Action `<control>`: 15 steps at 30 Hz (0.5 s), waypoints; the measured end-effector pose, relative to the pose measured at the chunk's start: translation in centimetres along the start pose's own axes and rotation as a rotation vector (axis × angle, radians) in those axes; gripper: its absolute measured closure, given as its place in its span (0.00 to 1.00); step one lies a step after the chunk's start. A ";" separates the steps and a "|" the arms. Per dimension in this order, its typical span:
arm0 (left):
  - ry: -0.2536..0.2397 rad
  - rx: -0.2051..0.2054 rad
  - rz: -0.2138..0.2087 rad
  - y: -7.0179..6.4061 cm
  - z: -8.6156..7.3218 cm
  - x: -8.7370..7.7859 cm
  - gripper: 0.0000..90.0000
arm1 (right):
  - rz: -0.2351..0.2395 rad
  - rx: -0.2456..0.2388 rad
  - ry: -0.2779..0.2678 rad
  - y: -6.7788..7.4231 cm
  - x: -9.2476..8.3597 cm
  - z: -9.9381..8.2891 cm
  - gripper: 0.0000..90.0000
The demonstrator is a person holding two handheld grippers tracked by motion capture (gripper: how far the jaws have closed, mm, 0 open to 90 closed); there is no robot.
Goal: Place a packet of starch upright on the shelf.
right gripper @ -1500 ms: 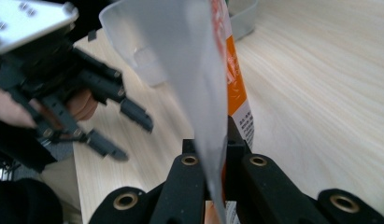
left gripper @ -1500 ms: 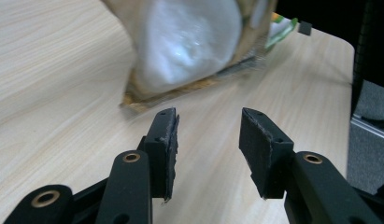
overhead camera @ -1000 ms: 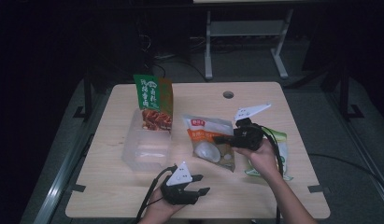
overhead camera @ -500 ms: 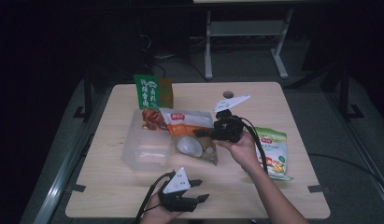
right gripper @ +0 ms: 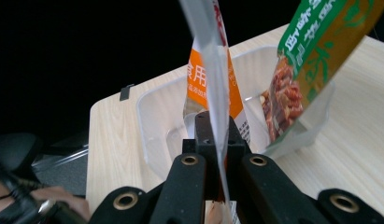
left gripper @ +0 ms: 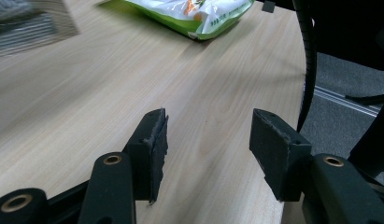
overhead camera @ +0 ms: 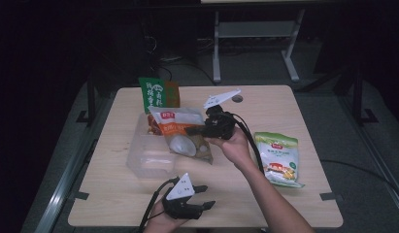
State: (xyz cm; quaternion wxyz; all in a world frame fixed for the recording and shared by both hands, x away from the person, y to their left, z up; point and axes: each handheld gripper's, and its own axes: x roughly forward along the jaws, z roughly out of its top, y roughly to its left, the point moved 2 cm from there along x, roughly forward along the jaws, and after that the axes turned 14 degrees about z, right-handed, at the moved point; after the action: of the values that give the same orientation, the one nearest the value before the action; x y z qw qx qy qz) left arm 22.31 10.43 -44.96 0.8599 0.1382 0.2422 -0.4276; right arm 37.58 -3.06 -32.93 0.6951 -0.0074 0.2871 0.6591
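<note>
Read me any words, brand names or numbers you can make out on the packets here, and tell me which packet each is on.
"食用" in white on the orange band of the orange-and-clear packet clamped in the right claw.
Green packet standing in the clear container: large white Chinese characters, cut off and tilted, not readable.
Green-and-white packet lying on the table: red logo and print too small to read.
No numbers are legible.
</note>
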 end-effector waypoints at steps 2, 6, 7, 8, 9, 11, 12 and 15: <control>-0.003 0.003 0.002 0.1 0.0 -0.1 0.51 | 0.002 -0.009 0.000 -0.1 0.5 0.5 1.00; -0.005 -0.001 0.002 0.2 0.0 -0.2 0.51 | 0.007 -0.008 -0.006 -0.3 1.5 1.4 1.00; -0.004 0.000 0.002 0.2 0.1 -0.2 0.51 | 0.007 -0.011 -0.006 -0.4 1.8 1.7 1.00; -0.007 0.007 0.001 0.3 0.1 -0.2 0.51 | 0.007 -0.010 -0.007 -0.5 2.1 1.9 1.00; -0.008 0.002 0.001 0.2 0.1 -0.2 0.51 | 0.012 -0.011 -0.006 -0.6 2.5 2.2 1.00; -0.009 0.007 0.006 0.2 0.1 -0.3 0.50 | 0.009 -0.013 -0.008 -0.8 3.3 2.6 1.00; -0.010 0.008 0.007 0.3 0.1 -0.3 0.50 | 0.012 -0.011 -0.006 -1.0 3.8 2.9 1.00; -0.017 0.004 0.003 0.4 0.0 -0.2 0.49 | 0.013 -0.003 -0.001 -1.6 5.2 3.6 1.00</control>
State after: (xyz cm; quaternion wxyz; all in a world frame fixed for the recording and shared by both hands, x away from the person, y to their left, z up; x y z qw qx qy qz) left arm 22.55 10.80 -44.80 0.8622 0.1367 0.2338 -0.4280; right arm 40.26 2.88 -32.66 0.6911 -0.0063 0.2855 0.6639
